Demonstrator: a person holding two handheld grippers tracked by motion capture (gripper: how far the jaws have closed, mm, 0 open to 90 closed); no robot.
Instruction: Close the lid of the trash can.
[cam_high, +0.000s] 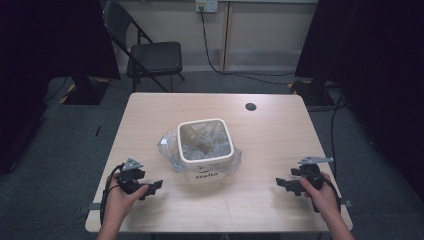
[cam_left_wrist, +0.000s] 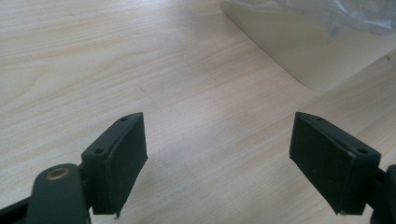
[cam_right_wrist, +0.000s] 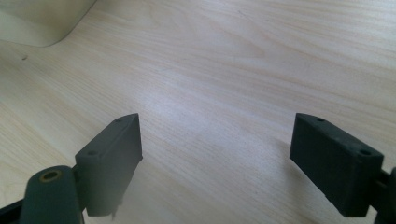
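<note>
A white square bin (cam_high: 206, 145) lined with a clear plastic bag (cam_high: 170, 147) stands at the middle of the wooden table (cam_high: 270, 135); the word "Hello" is on its near side. My left gripper (cam_high: 154, 186) rests low at the front left, open, jaws wide apart with only bare wood between them. The bin's lower corner (cam_left_wrist: 299, 51) and some bag film (cam_left_wrist: 336, 11) lie ahead of it to the right. My right gripper (cam_high: 282, 183) sits at the front right, also open and empty, with the bin's edge (cam_right_wrist: 37, 23) at the upper left of its view.
A small dark round hole (cam_high: 250, 106) marks the table's far side. A black folding chair (cam_high: 150, 55) stands behind the table on grey carpet. Cables (cam_high: 332, 125) run along the floor at the right, and dark curtains flank both sides.
</note>
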